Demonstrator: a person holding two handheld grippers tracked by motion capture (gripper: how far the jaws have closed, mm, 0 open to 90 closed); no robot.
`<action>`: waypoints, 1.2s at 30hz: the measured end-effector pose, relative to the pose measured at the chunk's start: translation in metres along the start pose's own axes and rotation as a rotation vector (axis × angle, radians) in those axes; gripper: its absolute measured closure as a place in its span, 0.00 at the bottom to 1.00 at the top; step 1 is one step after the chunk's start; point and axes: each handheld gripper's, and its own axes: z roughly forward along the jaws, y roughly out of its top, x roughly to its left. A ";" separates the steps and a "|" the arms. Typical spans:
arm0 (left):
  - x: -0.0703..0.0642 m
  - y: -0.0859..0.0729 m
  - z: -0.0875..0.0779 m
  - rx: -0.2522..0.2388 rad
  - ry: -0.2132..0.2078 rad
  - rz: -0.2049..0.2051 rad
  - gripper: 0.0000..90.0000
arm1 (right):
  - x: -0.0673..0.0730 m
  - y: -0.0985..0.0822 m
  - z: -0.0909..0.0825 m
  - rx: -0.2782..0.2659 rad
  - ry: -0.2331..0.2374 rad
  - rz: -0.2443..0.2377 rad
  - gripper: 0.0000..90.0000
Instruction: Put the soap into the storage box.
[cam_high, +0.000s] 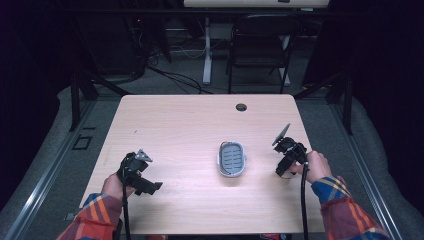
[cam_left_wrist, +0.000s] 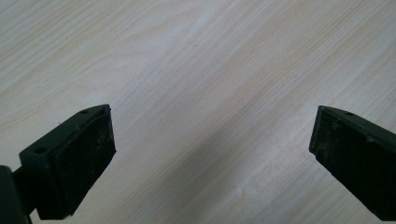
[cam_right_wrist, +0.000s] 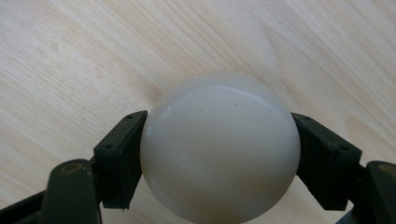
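The right gripper (cam_right_wrist: 219, 154) has its jaws closed on a white ball (cam_right_wrist: 219, 149), one pad pressed to each side at the widest part, which keeps a round thing from slipping out. In the high view the right gripper (cam_high: 290, 156) hangs over the right side of the wooden table (cam_high: 180, 125), near the grey slotted tray (cam_high: 232, 159) at its middle (probably where the ball belongs). The left gripper (cam_left_wrist: 212, 149) has its jaws spread wide and empty, pointed down at bare wood, its forearm low at the near left edge.
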 end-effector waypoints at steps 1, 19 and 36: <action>0.000 0.000 0.000 -0.001 0.000 0.001 0.00 | 0.001 0.001 0.000 -0.004 0.001 -0.003 0.27; 0.000 0.000 0.000 0.000 -0.003 -0.001 0.00 | 0.020 0.021 -0.008 0.023 0.002 -0.079 0.27; 0.000 0.000 0.000 0.000 -0.002 -0.002 0.00 | 0.035 0.035 -0.011 -0.021 0.003 -0.110 0.27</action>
